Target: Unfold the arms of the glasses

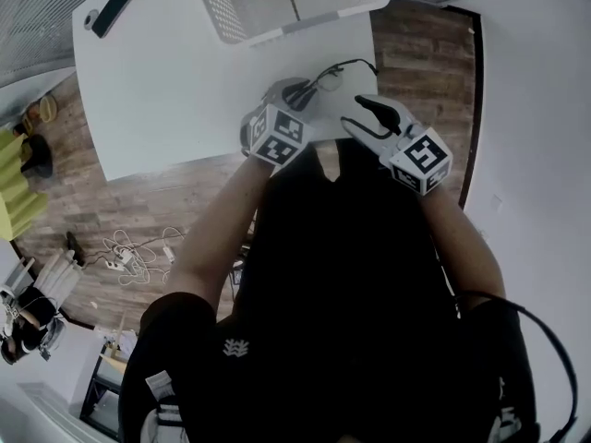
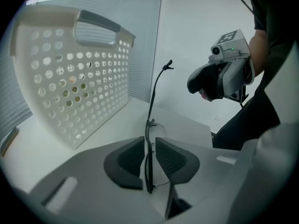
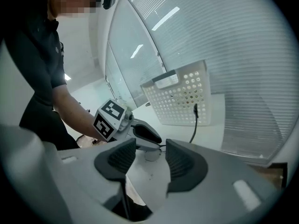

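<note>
The left tool (image 2: 148, 146) has its two dark pads only a narrow slit apart. The glasses (image 2: 148, 174) stand edge-on in that slit. The thin frame lies against the left pad, and a sliver of gap shows on the right side, so the pads bracket the frame without clamping it. One arm of the glasses (image 2: 156, 94) is swung out and rises steeply from its hinge just beyond the pad tips, ending in a small curved tip. A rimless lens can be made out faintly by the hinge. The other arm cannot be made out.

The right tool (image 3: 147, 155) is spread wide with nothing between its pads. It sits just to the right of the left tool, apart from it, and points across at it and at the lens poking out from its tip.

Both tools are over the near right corner of the white bench (image 1: 166, 81), and the glasses are there too, in the left tool. At the far edge of the bench is a white basket (image 1: 305, 21) with holes in its walls and a handle slot. A dark phone (image 1: 111, 10) lies at the far left corner. Wooden floor (image 1: 420, 49) shows to the right of the bench.
</note>
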The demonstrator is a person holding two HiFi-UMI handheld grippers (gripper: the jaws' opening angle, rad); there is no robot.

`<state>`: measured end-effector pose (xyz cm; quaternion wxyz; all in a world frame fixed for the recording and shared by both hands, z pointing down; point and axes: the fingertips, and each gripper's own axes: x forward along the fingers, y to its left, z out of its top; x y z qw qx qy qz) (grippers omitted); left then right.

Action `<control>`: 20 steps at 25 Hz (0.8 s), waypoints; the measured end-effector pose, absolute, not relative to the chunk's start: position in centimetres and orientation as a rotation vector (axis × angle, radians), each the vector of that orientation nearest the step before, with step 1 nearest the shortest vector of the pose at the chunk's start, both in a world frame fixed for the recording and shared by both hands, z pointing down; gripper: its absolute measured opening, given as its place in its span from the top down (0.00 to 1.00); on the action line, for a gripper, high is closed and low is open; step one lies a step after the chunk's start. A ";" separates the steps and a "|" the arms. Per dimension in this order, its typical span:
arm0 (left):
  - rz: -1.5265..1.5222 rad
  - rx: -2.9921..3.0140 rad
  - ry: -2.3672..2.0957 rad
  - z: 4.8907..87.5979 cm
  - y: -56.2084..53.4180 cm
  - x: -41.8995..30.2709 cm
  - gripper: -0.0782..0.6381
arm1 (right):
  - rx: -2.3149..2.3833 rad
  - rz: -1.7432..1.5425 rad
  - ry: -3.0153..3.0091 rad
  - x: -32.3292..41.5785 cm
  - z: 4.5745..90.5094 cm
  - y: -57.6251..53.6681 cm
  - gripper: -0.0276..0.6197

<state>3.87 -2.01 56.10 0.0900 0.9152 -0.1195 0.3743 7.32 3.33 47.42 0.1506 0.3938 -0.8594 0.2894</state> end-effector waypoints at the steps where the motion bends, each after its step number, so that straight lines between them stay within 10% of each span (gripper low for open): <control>1: 1.119 2.718 -0.359 56.3 -2.1 4.1 0.78 | 1.142 0.844 -2.463 7.8 47.7 3.4 0.66; 20: 1.037 2.791 -0.236 54.6 -1.2 4.3 0.84 | 1.169 0.967 -2.428 7.8 49.4 1.5 0.66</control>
